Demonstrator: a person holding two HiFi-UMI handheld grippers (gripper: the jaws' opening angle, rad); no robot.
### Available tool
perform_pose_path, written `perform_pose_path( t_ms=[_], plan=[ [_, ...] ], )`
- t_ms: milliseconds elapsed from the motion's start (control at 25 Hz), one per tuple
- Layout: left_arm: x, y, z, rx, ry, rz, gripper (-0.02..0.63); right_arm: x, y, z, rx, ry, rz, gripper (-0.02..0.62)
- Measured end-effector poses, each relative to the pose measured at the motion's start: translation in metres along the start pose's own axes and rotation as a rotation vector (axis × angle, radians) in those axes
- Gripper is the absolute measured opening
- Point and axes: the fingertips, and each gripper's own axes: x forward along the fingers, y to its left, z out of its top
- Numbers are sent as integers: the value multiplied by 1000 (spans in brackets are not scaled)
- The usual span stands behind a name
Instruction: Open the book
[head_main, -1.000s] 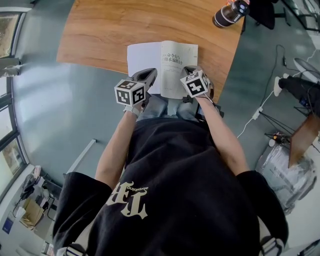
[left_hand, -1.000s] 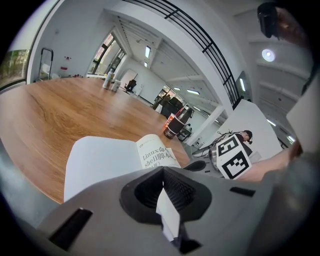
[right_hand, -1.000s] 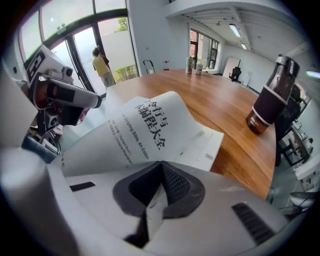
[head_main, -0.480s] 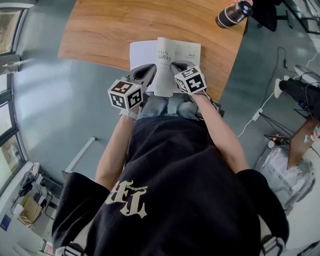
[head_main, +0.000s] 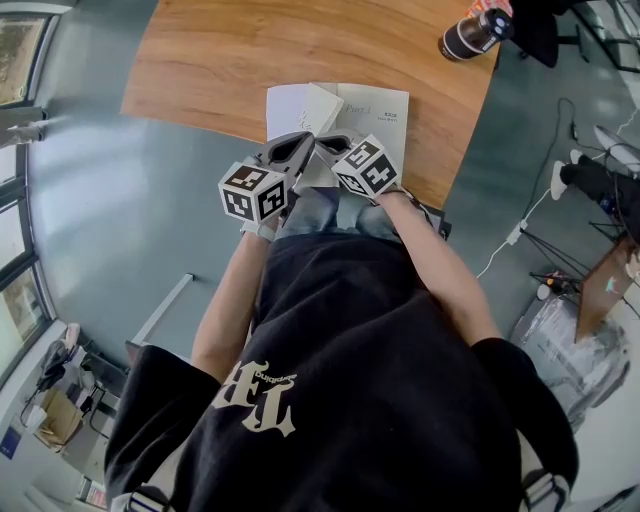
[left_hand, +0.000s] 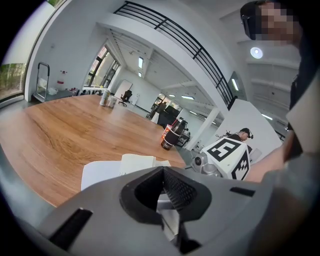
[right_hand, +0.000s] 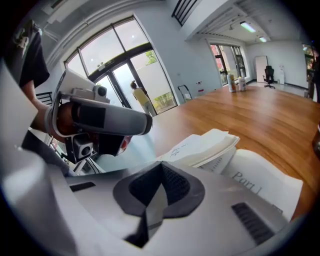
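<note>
- While the book (head_main: 385, 112) lies at the near edge of the wooden table (head_main: 230, 60), toward its right end, it is already parted. One white leaf lies flat to the left and a page headed "Part 1" lies flat to the right.
- Left gripper (left_hand: 162, 171): jaws drawn together with a sliver of white paper between them. This reads as a pinch on the near edge of the left-hand leaf, judged to be anchoring that side.
- Right gripper (right_hand: 161, 169): jaws closed on a thin sheet seen edge-on. Just beyond it a sheaf of pages (right_hand: 207, 146) arches up from the spine, flat on neither side.
- In the head view the two sets of jaw tips sit close together over the book's near edge, around the middle.
- Progress, my reading: the book is open, so the main step looks done. What is left is to lay the raised sheaf flat on one side, release both pinches, and check that the pages stay down.
- Dark flask (head_main: 468, 32) at the far right corner, well apart from the book. No interference expected.
</note>
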Motion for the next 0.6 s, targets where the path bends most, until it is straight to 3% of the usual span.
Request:
perform_pose_path(
  t_ms=[280, 600],
  plan=[
    [-18, 12, -23, 29, 67, 34, 8, 23, 1, 11, -35, 20, 29, -11],
    [-6, 6, -53, 21, 149, -11, 8, 25, -7, 10, -40, 45, 16, -11]
  ],
)
